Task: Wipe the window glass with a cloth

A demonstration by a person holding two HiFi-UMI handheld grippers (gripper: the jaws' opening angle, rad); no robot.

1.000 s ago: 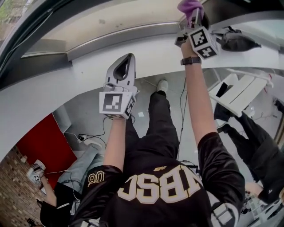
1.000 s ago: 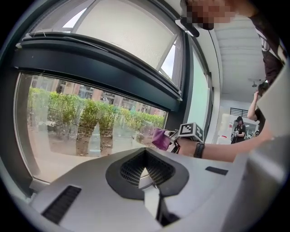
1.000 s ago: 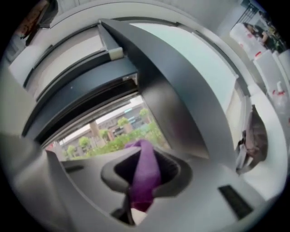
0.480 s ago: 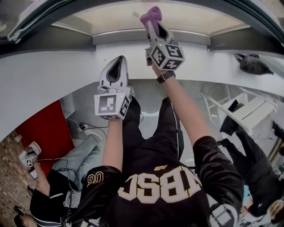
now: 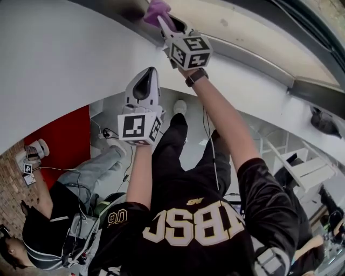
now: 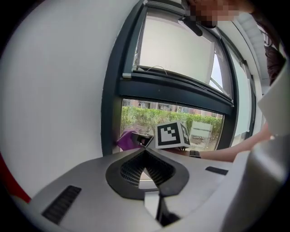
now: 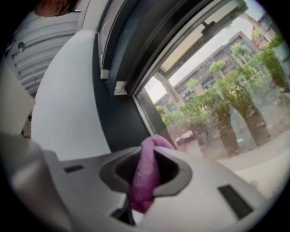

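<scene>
The right hand-held gripper (image 7: 152, 152) is clamped on a crumpled purple cloth (image 7: 146, 174), up at the clear window glass (image 7: 217, 113) beside its dark left frame (image 7: 122, 118). The glass stretches rightward. The left hand-held gripper (image 6: 145, 156), jaws together and empty, hangs nearer.

Black jersey (image 5: 194, 237), grey left claw (image 5: 149, 72), wristband (image 5: 195, 77) perhaps a watch.

The right hand-held gripper (image 5: 163, 21) has swept left across the glass (image 7: 217, 108), and the purple cloth (image 5: 156, 9) is now at the pane's left edge, right beside the dark frame (image 7: 120, 113). The left hand-held gripper (image 5: 145, 81) has swung left too and now faces the white wall (image 6: 59, 90).
</scene>
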